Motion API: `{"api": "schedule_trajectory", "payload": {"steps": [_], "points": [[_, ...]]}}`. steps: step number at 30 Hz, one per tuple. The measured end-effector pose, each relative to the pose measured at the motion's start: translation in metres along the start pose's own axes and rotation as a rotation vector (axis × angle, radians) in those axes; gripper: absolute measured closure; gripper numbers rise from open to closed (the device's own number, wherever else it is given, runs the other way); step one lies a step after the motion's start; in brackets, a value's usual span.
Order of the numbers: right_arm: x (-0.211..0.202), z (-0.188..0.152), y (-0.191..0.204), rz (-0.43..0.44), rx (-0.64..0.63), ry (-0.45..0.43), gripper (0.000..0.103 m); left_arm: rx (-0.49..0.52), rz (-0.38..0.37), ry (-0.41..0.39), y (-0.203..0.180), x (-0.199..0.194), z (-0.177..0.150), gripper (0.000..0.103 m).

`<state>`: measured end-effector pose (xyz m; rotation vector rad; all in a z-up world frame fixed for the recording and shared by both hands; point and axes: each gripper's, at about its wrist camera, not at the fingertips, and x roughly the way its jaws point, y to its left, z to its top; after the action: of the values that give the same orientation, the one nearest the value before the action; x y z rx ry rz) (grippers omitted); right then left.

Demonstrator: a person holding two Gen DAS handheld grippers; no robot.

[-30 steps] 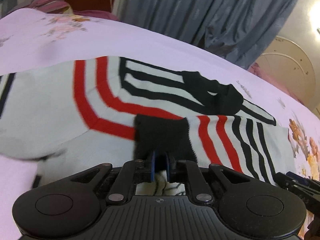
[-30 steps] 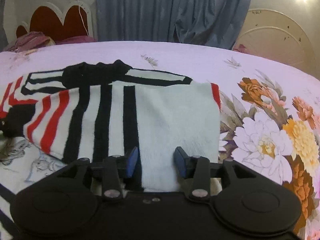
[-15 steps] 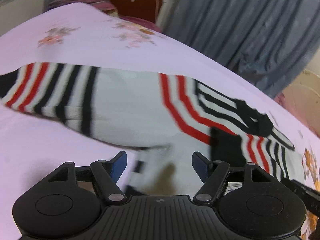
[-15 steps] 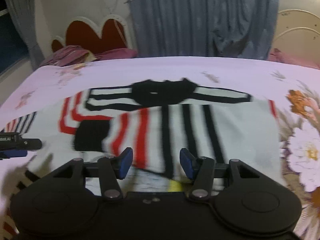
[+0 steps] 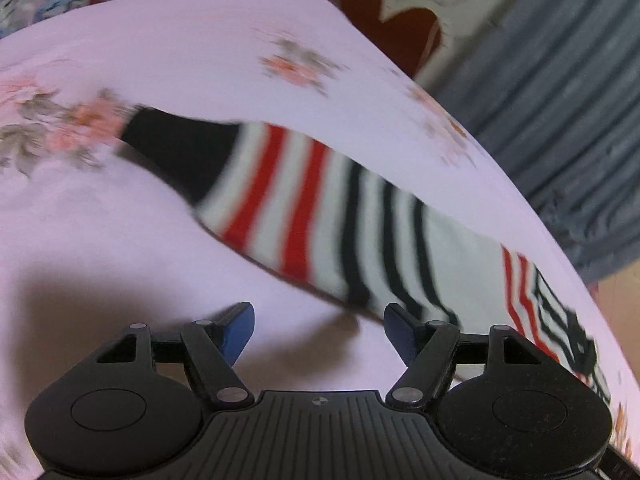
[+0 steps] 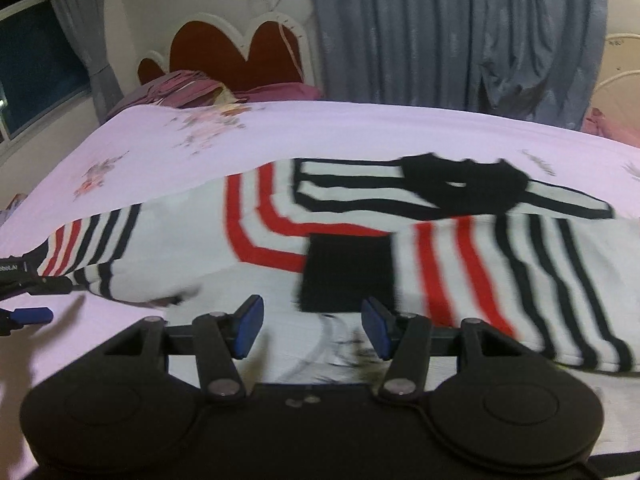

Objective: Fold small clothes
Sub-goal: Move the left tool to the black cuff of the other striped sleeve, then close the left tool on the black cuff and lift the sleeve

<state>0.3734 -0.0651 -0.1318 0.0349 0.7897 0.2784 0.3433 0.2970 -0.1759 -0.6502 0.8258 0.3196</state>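
Note:
A small white sweater (image 6: 208,248) with red and black stripes lies on the pink floral bed sheet (image 6: 320,132). Its right sleeve (image 6: 472,276) is folded over the body, black cuff (image 6: 348,268) near the middle. Its left sleeve (image 5: 320,224) lies stretched out to the side, black cuff (image 5: 180,152) at its end. My left gripper (image 5: 318,332) is open and empty, just in front of the outstretched sleeve. My right gripper (image 6: 312,326) is open and empty, above the sweater's lower body, just in front of the black cuff. The left gripper's tip also shows in the right wrist view (image 6: 24,292).
A red heart-shaped headboard (image 6: 236,56) and a purple pillow (image 6: 176,88) stand at the far end of the bed. Grey curtains (image 6: 460,32) hang behind. Bare sheet (image 5: 100,260) lies to the left of the sleeve.
My left gripper let go of the folded sleeve's cuff, opened and swung left to the outstretched sleeve. My right gripper stayed open and shifted left over the sweater.

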Motion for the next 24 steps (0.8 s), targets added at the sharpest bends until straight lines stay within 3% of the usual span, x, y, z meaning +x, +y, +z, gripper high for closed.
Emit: {"api": "schedule_trajectory", "payload": {"steps": [9, 10, 14, 16, 18, 24], "points": [[0.032, 0.006, 0.042, 0.015, -0.034, 0.037, 0.050, -0.153, -0.075, -0.066, 0.046, 0.017, 0.037, 0.033], [0.034, 0.007, 0.045, 0.014, -0.036, 0.038, 0.050, -0.166, -0.072, -0.080, 0.047, 0.019, 0.039, 0.043], [0.039, 0.010, 0.048, 0.005, -0.036, 0.039, 0.050, -0.179, -0.064, -0.151, 0.053, 0.031, 0.049, 0.061], [0.041, 0.011, 0.048, -0.002, -0.029, 0.036, 0.050, -0.182, -0.052, -0.161, 0.056, 0.035, 0.051, 0.080], [0.044, 0.013, 0.050, -0.011, -0.023, 0.030, 0.050, -0.183, -0.040, -0.165, 0.059, 0.037, 0.051, 0.092], [0.065, 0.006, 0.059, -0.052, -0.070, 0.064, 0.050, -0.161, -0.065, -0.199, 0.055, 0.023, 0.048, 0.098]]}}
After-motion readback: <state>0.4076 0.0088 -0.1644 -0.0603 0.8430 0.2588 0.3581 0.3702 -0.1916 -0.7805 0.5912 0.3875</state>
